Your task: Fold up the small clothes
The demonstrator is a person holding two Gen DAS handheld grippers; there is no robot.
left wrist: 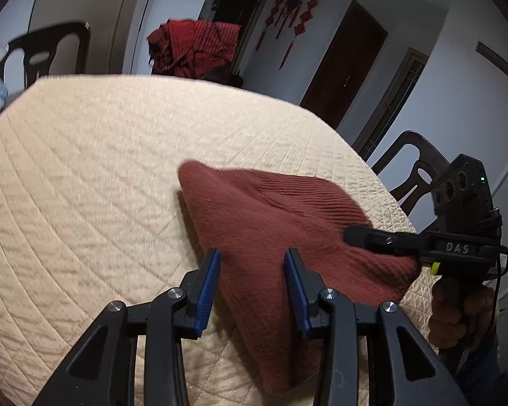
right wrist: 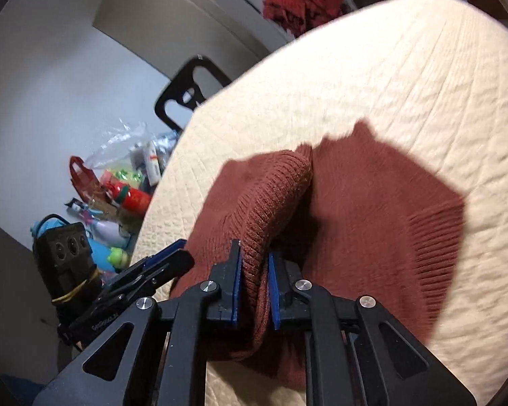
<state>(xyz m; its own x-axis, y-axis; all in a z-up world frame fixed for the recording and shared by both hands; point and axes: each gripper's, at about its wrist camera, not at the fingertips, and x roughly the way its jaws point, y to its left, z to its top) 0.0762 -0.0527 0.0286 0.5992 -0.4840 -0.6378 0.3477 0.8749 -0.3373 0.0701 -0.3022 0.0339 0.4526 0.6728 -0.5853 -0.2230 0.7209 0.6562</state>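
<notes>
Quilted cream cloth covered the round desk (left wrist: 84, 169), and a rust-red knitted sweater (left wrist: 271, 209) lay bunched on its near right part, close to the edge.

Nearest in the right wrist view, the right claw (right wrist: 254, 270) was pinching a thick ribbed fold of the sweater (right wrist: 372, 209) between its blue pads, with several layers caught together. Only no earlier picture exists to show the pinch being made, so I judge the hold from the pads alone: it looked bulky and uneven, and part of the fold could slide out if it were lifted fast.

In the left wrist view, the left claw (left wrist: 250, 284) stood half spread above the near edge of the sweater, with knit showing between the pads; whether the pads touched it I could not tell. It seemed to hold nothing. If the right claw pulled alone, the whole garment might drag across the quilted cover rather than fold, and the cover itself might ruck up.

A hand (left wrist: 457, 308) gripped the right claw's handle at the near right.

Farther off, the sweater's far corner rested flat on the desk. Since it sat near the rim, a hard tug toward the person could take it over the edge.

Beyond the desk stood dark chairs (left wrist: 50, 50), one draped with a red cloth (left wrist: 196, 47), and a heap of bags and bottles (right wrist: 125, 196) to the left.
</notes>
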